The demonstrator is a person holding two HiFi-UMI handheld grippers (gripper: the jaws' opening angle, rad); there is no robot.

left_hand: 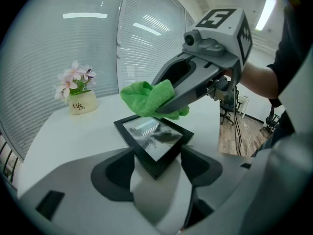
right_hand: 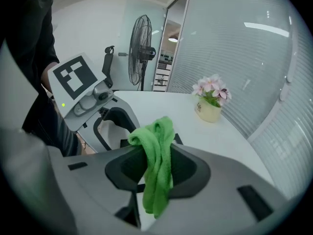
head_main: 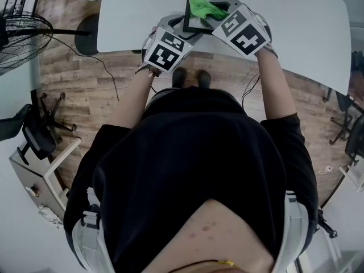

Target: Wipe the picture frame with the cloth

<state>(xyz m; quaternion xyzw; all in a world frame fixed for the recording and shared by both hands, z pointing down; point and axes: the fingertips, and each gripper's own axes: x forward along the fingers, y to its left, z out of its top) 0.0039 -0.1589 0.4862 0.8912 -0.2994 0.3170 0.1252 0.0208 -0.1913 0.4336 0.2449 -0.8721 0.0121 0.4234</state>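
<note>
A black picture frame (left_hand: 152, 138) with a glass front lies on the white table (head_main: 296, 27), near its front edge. Its near corner sits between the jaws of my left gripper (left_hand: 156, 168), and both jaws press against the frame's edges. My right gripper (right_hand: 157, 168) is shut on a green cloth (right_hand: 156, 146) that hangs bunched from its jaws. In the left gripper view the cloth (left_hand: 146, 98) rests on the far part of the frame, with the right gripper reaching in from the right. In the head view both grippers meet over the frame (head_main: 196, 13).
A small cream pot of pink flowers (left_hand: 80, 102) stands farther back on the table by the blinds. A standing fan (head_main: 20, 36) and an office chair (head_main: 34, 135) are on the wooden floor to the left. Cables run along the floor.
</note>
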